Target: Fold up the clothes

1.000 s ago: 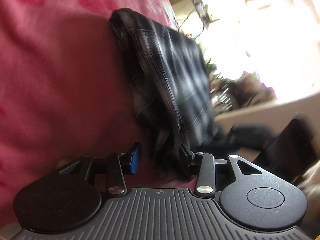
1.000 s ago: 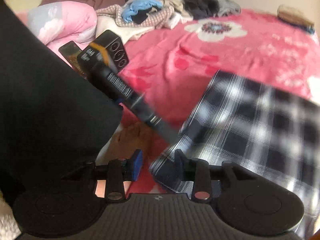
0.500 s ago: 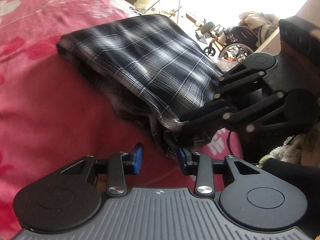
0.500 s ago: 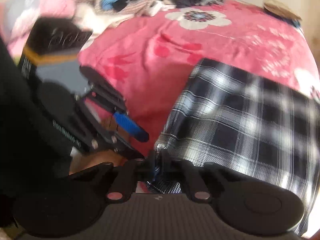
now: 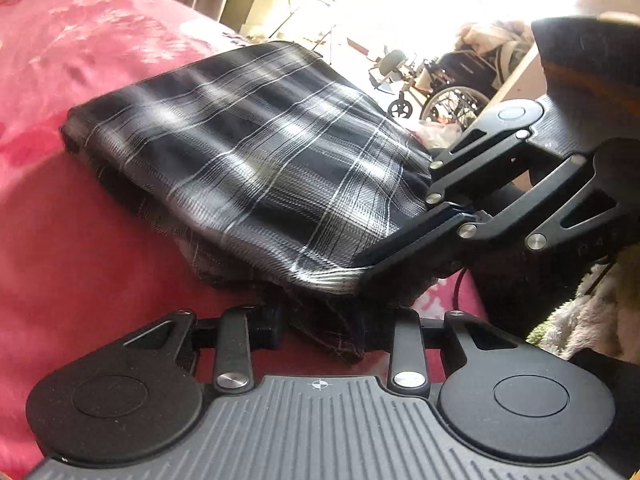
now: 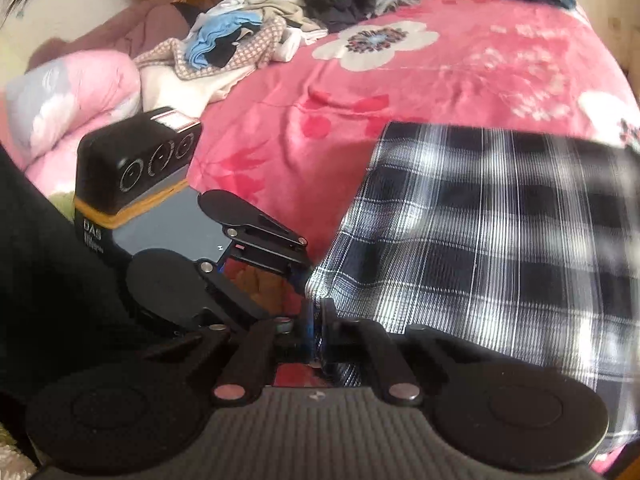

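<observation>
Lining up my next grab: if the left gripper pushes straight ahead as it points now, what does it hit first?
Most likely the plaid garment: its dark lower folds already hang between the open fingers of the left gripper. Depth is unclear, but nothing sits nearer.

Woven plaid cloth [image 5: 272,152] (matt), fleecy blanket [image 6: 460,76]

Black tongs [image 5: 322,330] with blue pads, silver rivets, ribbed grey housing.

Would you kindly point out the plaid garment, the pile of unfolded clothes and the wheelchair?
plaid garment [image 6: 500,240], right wrist view, top panel.
pile of unfolded clothes [image 6: 248,40], right wrist view, middle.
wheelchair [image 5: 456,92], left wrist view, big wheel.
</observation>
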`<action>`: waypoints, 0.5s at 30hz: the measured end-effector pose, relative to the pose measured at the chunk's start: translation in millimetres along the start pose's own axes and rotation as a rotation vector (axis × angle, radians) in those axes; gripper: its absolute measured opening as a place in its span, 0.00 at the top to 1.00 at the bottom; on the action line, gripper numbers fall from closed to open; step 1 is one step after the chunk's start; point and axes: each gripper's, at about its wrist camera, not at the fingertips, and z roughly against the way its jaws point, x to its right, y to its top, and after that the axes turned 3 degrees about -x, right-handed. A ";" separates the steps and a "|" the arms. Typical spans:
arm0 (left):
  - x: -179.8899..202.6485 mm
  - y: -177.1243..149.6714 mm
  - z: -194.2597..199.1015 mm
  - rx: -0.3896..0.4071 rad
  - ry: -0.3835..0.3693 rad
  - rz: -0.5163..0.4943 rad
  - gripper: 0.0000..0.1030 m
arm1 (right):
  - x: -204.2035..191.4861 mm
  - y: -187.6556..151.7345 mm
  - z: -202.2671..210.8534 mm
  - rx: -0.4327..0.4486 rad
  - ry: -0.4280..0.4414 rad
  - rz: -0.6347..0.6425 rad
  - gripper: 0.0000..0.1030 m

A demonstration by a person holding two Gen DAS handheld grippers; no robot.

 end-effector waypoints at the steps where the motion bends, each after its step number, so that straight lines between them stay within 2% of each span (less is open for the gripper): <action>1: -2.1 -2.7 3.2 -0.002 -0.005 0.019 0.69 | -1.0 -0.5 -0.1 -0.006 0.006 0.007 0.97; 7: -18.9 -19.2 25.9 -0.034 0.010 0.142 0.66 | -12.2 1.0 -20.1 -0.065 -0.012 0.097 0.93; 12: -36.6 -27.2 56.8 0.004 0.071 0.272 0.66 | -30.2 -3.9 -28.9 -0.116 -0.004 0.220 0.54; 15: -39.0 -16.8 70.9 0.076 0.106 0.306 0.66 | -41.6 -11.3 -19.9 -0.106 0.008 0.268 0.55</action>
